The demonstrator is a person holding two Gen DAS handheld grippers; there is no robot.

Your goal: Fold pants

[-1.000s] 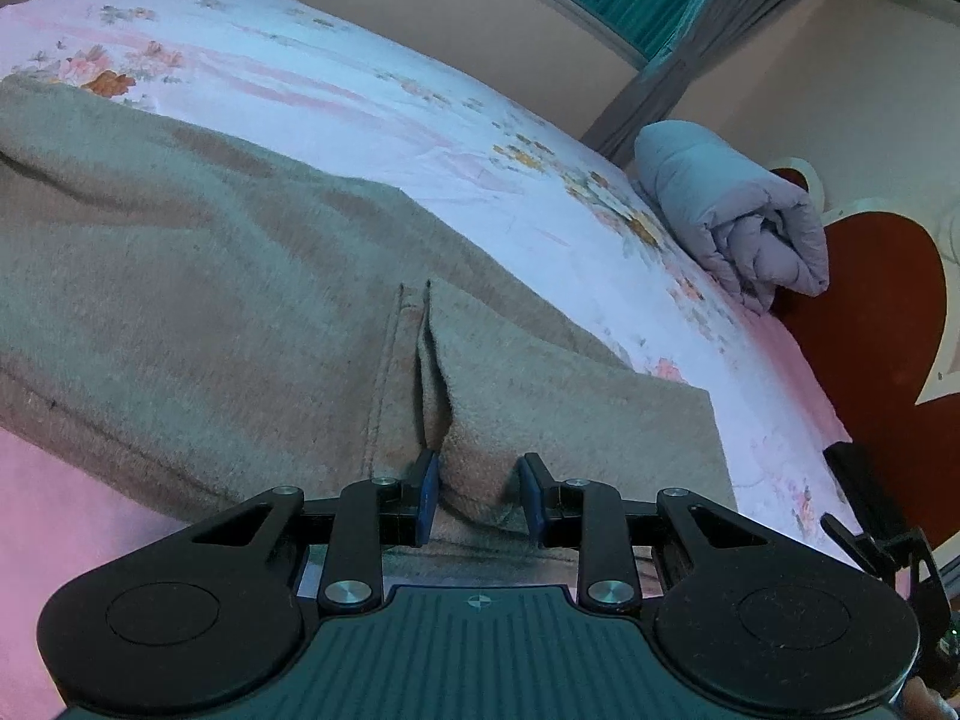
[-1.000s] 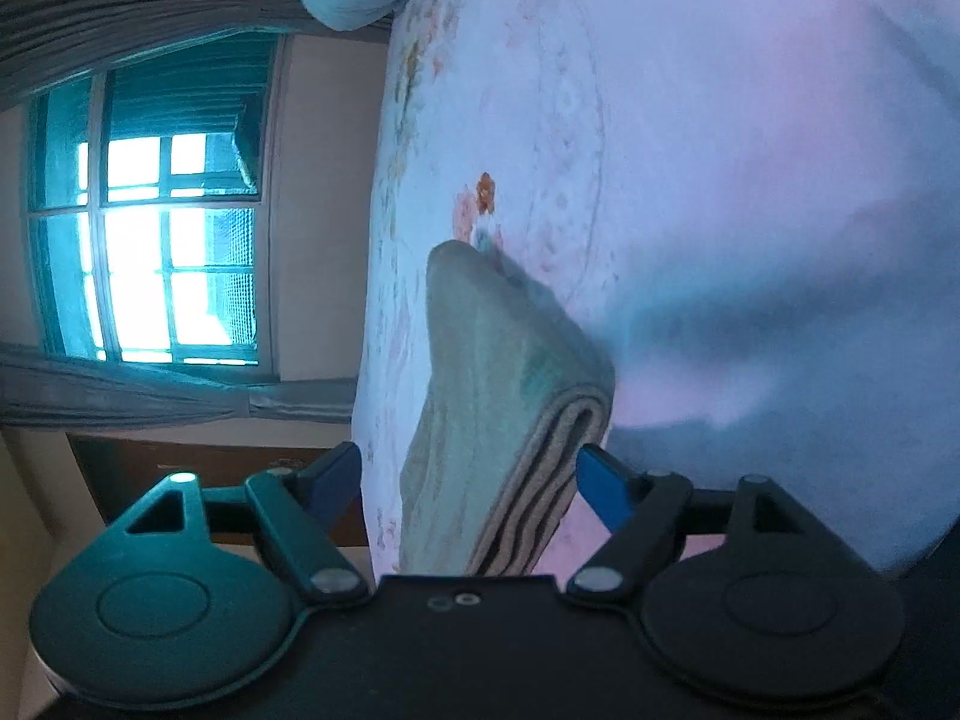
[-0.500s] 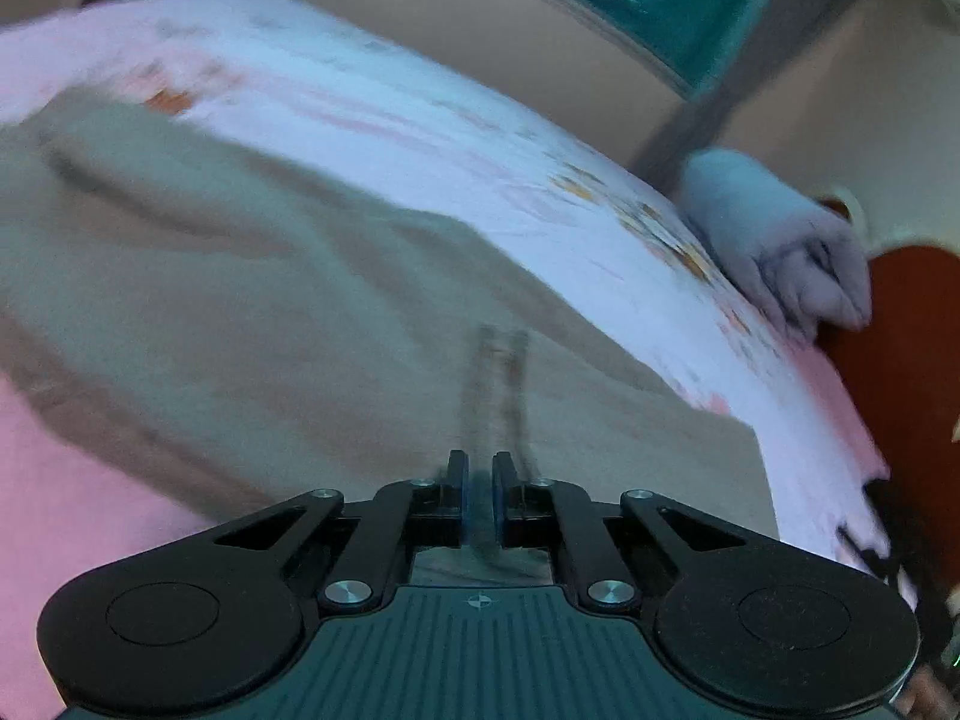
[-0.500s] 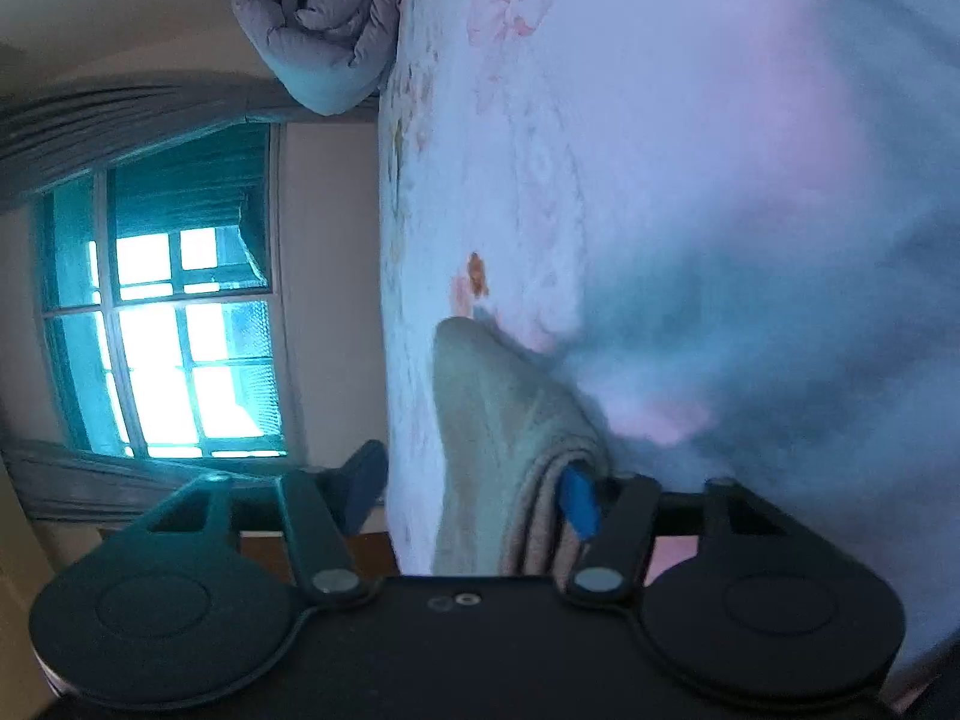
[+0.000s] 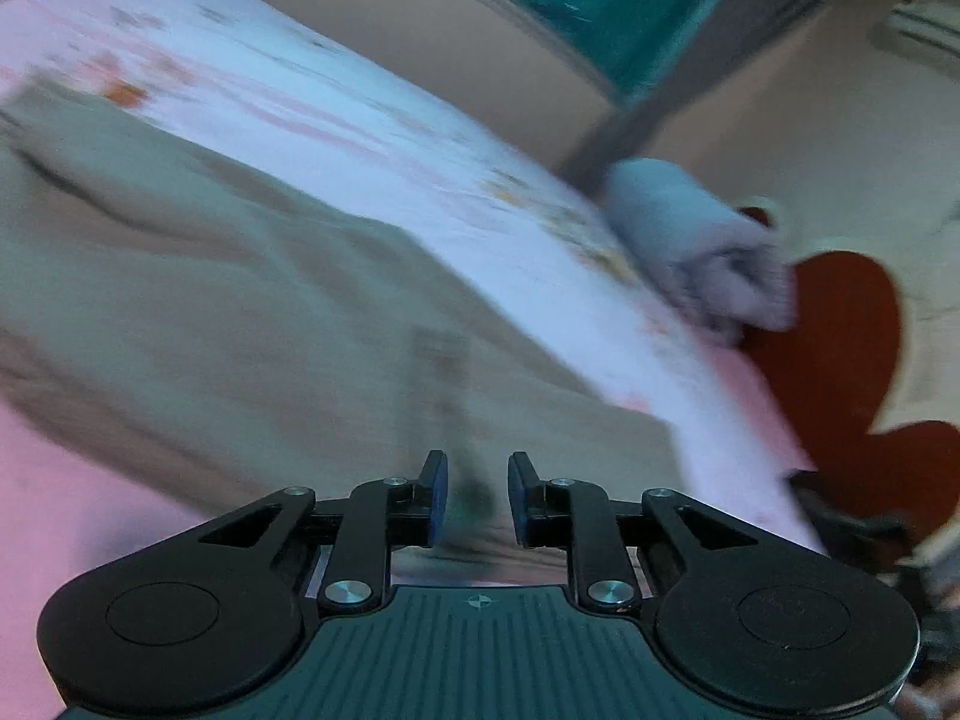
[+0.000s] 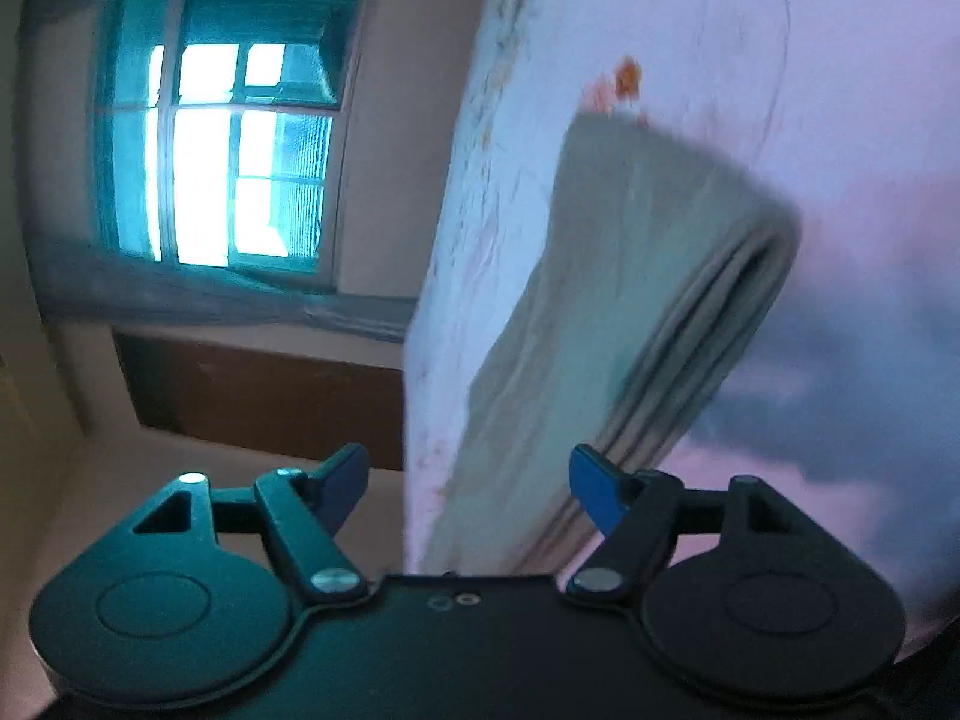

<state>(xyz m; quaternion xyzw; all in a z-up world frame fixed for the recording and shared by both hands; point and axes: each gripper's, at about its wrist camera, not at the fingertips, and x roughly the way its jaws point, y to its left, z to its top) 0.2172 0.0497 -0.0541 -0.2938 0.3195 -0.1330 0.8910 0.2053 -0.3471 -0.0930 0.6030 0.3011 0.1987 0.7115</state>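
Already the pants [image 5: 252,324] lie folded on the bed [image 5: 372,138]: the right wrist view shows several stacked layers [image 6: 708,324] along one edge of a flat, compact bundle, and the left wrist view shows broad beige cloth lying smooth, though blurred. So the main folds look done. What may remain is at most one more fold or a tidy-up; the blur hides whether any corner sticks out.

Both claws are letting go. The left gripper [image 5: 477,501] has its jaws a little apart and opening, with the near edge of the cloth just ahead of them; whether any cloth sits between the pads is hard to tell, but they do not seem to pinch it. The right gripper [image 6: 474,483] stands wide and opening, the stacked end of the bundle running between its fingers without either pad pressing it.

Further off, a rolled grey blanket [image 5: 702,252] sits near the headboard [image 5: 840,324], and a window [image 6: 222,150] is lit beyond the bed.
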